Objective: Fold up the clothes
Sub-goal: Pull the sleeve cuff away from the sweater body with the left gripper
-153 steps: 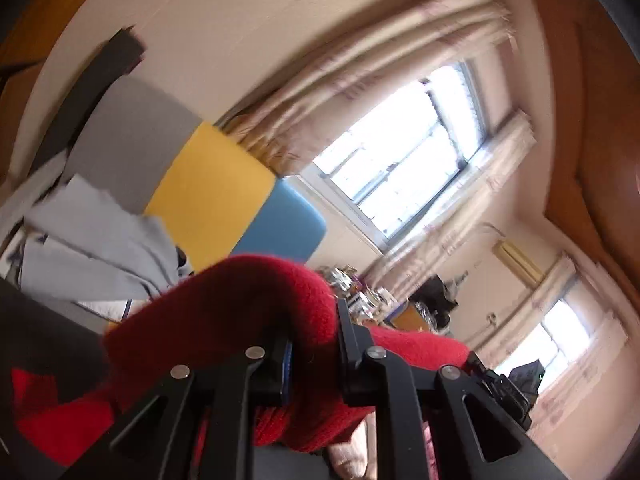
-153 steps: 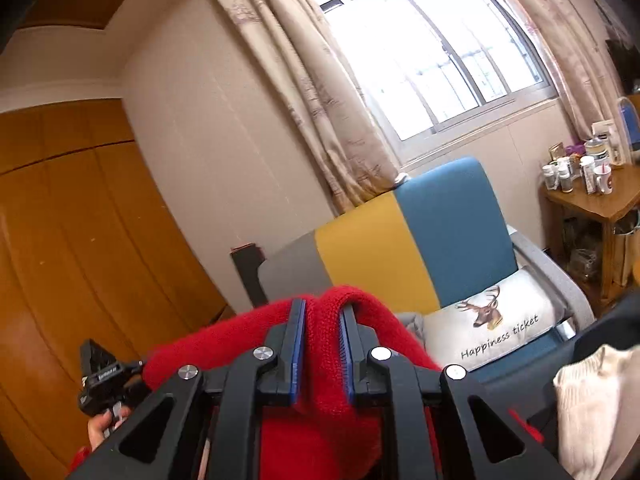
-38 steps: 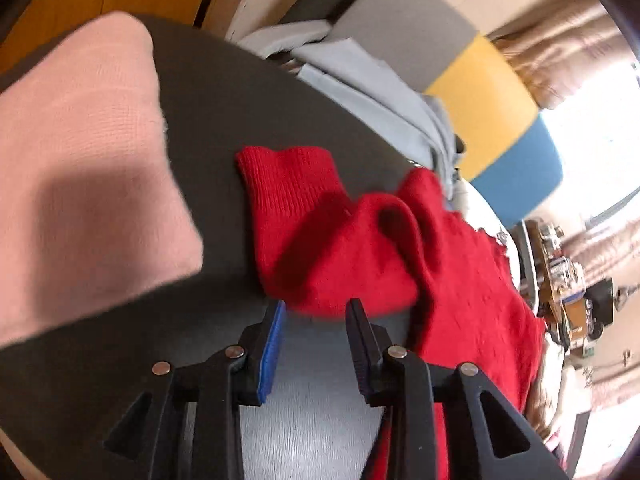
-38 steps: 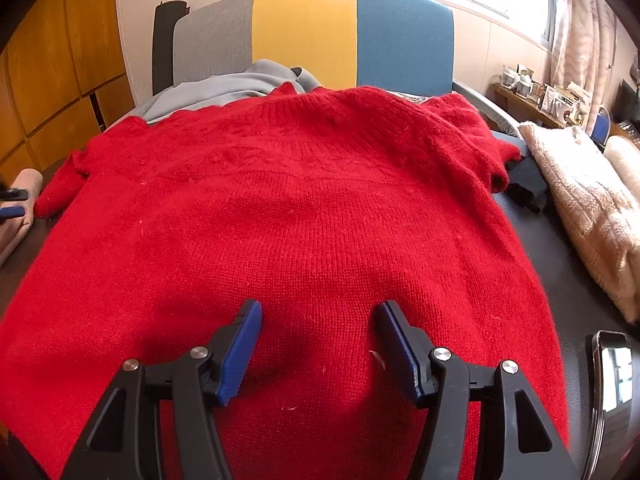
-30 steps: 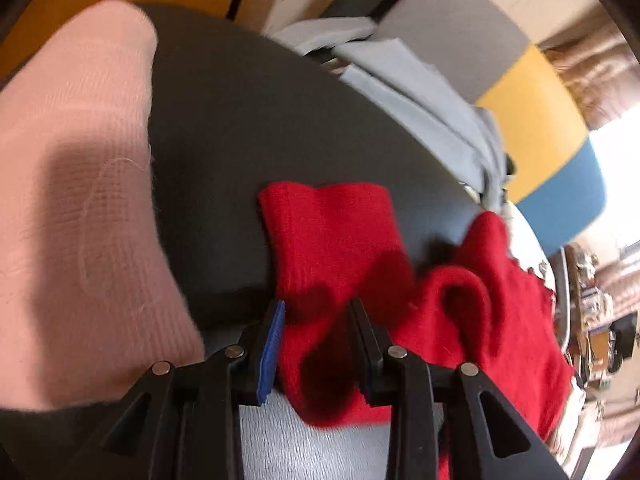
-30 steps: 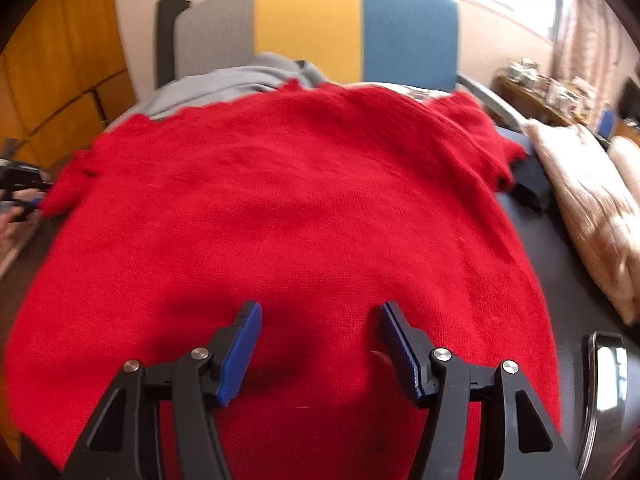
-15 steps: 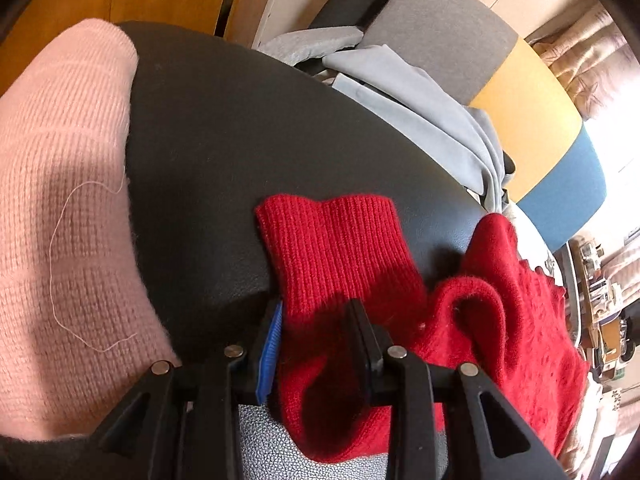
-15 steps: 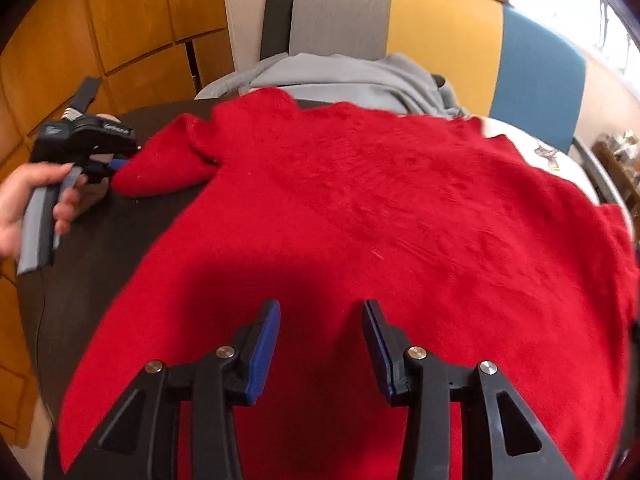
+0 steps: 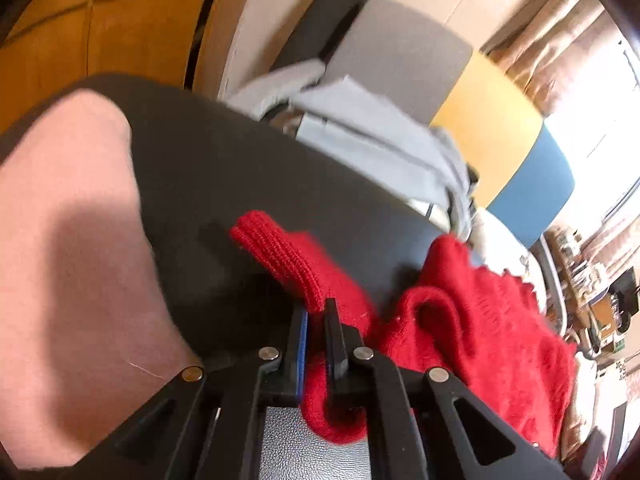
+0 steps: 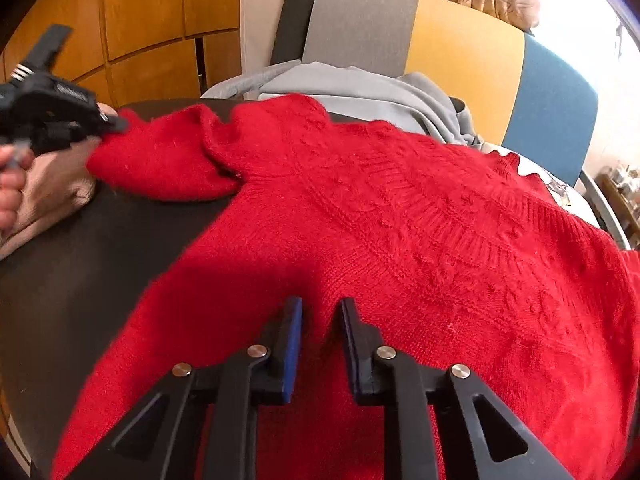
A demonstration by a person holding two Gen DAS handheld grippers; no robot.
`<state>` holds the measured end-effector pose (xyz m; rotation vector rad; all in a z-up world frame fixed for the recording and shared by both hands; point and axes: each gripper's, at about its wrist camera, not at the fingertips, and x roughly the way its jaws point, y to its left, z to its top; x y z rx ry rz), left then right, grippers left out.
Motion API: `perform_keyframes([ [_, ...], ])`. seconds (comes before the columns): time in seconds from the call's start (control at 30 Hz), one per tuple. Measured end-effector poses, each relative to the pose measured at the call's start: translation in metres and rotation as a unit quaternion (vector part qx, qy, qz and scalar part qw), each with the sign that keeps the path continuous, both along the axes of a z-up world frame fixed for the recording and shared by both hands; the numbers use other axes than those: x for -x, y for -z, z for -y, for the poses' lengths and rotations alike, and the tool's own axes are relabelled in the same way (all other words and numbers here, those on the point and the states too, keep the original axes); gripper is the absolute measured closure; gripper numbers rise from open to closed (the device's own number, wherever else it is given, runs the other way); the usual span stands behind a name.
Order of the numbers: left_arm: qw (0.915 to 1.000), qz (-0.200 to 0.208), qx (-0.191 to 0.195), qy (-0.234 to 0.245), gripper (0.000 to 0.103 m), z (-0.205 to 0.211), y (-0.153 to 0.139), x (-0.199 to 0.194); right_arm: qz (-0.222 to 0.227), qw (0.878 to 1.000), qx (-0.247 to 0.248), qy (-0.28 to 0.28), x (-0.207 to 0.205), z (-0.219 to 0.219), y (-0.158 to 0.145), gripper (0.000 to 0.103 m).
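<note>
The left gripper (image 9: 316, 316) has its jaws closing, and the ribbed cuff of the sleeve (image 9: 288, 256) is already pinched between the two pads, with only a thin gap left. From the right wrist view the same gripper (image 10: 108, 124) bites the end of that sleeve, and the person's hand (image 10: 10, 184) holds its handle at the picture's edge.

The right gripper (image 10: 320, 320) is also closing its jaws. A small ridge of knit rises between the fingers, but I cannot tell if the pads press it yet or only stand on both sides of it.

The red sweater (image 10: 420, 240) lies spread on the dark table (image 10: 80, 272), with its collar toward the chair (image 10: 460, 40) and its body under the right gripper. A pink garment (image 9: 72, 240) lies just beside the sleeve, and a grey garment (image 10: 360, 88) hangs over the chair seat behind the collar.

The next move is probably to bring the sleeve over the body. I see some risks. The left grip takes only the cuff edge, so the loose knit may stretch or slip out when it is pulled. If the right pads catch only the top layer, the body can slide on the smooth table and the fold becomes crooked. The lifted sleeve may also drag the pink garment with it.
</note>
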<state>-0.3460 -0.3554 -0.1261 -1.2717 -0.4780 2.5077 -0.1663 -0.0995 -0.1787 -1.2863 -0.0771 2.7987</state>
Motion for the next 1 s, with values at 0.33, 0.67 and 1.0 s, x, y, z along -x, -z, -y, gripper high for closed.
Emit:
perform_keyframes([
  [0.33, 0.9893, -0.131, -0.041, -0.050, 0.098, 0.069, -0.072, -0.004, -0.003, 1.000, 0.012, 0.000, -0.002, -0.007, 0.003, 0.084],
  [0.67, 0.9844, -0.079, -0.015, -0.157, 0.098, 0.128, -0.005, -0.044, -0.003, 1.000, 0.015, 0.002, -0.002, -0.006, 0.001, 0.083],
  [1.0, 0.9809, -0.051, -0.133, -0.132, 0.079, 0.149, 0.027, -0.068, -0.004, 1.000, 0.016, 0.002, -0.003, -0.009, 0.002, 0.083],
])
